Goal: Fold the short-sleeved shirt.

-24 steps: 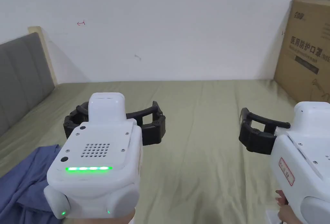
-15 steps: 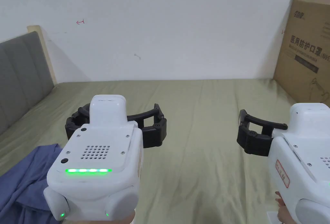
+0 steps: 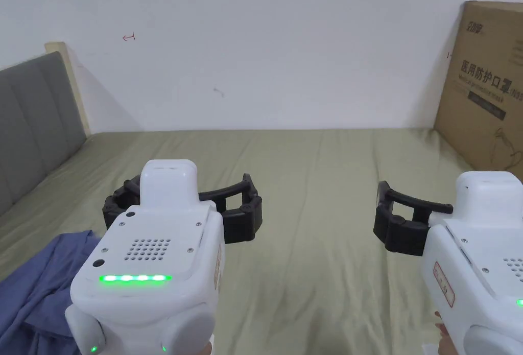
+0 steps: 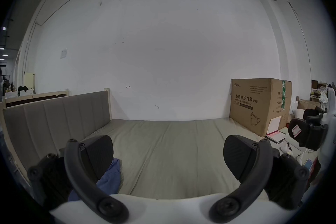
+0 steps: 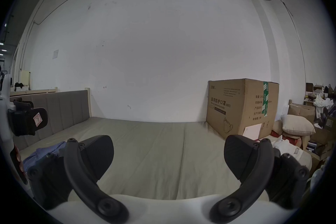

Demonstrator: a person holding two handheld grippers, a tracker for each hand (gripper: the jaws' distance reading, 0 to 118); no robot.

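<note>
A blue short-sleeved shirt (image 3: 36,289) lies crumpled on the olive-green bed sheet (image 3: 316,249) at the near left. My left gripper (image 3: 181,203) hovers just right of it, open and empty. In the left gripper view the shirt (image 4: 110,175) shows behind the left jaw, and the left gripper (image 4: 168,151) has bare sheet between its wide jaws. My right gripper (image 3: 462,215) is held over the bed's right side, far from the shirt. Its own view shows the right gripper (image 5: 169,151) open over bare sheet, with the shirt (image 5: 45,152) far left.
A large cardboard box (image 3: 485,80) stands on the bed's far right corner against the white wall. A grey padded headboard (image 3: 30,116) runs along the left side. Pillows and boxes (image 5: 298,126) are piled beyond the bed's right edge.
Both grippers have sunk slightly lower in the head view, still open. The shirt lies as before.
</note>
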